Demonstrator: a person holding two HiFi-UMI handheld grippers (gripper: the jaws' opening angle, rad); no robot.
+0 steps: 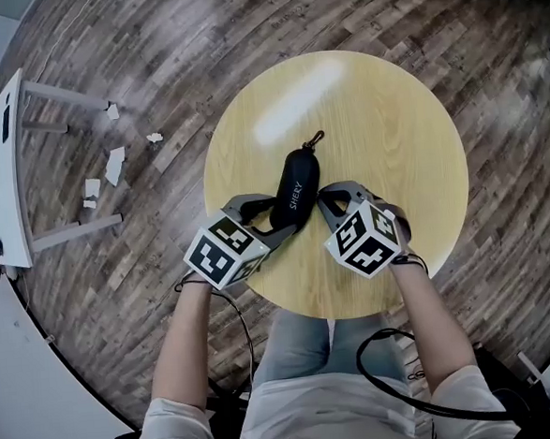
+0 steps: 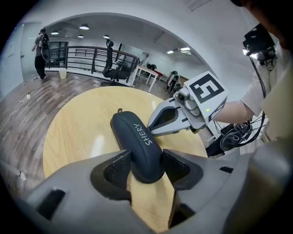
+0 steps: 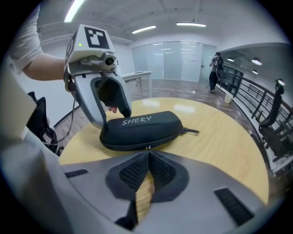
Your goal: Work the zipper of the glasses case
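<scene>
left hand-held gripper (image 2: 146, 161): closed on the near end of the glasses case (image 2: 137, 137), with one ribbed pad against each side of it.
right hand-held gripper (image 3: 149, 154): tips pressed together and empty-looking, set right against the long side of the case at its zipper seam (image 3: 121, 147). A small bright metal bit (image 3: 148, 147) sits just at the tips (whether it is caught between them cannot be told).
marker cubes: one on each gripper, the left (image 1: 223, 252) and the right (image 1: 363, 239), both close to the person's edge of the surface.
glasses case (image 1: 297, 192): black, long, with rounded ends and white lettering (image 3: 136, 120) reading "SHERY" on top. It lies flat between the two grippers, near the person's side of the surface. Its length runs away from the person and a little to the right, and its lid is down on its base.
loop (image 1: 316, 141): a short dark one at the far end of the case, lying on the surface.
surface (image 1: 391, 131): round, pale wood, with a soft glare patch beyond the case.
forearms: bare, the left (image 1: 185, 347) and the right (image 1: 433, 325) reaching in from below; a black cable (image 1: 389, 375) curls by the right one.
floor (image 1: 151, 63): dark planks, with white paper scraps (image 1: 114, 165) well to the left of the surface.
</scene>
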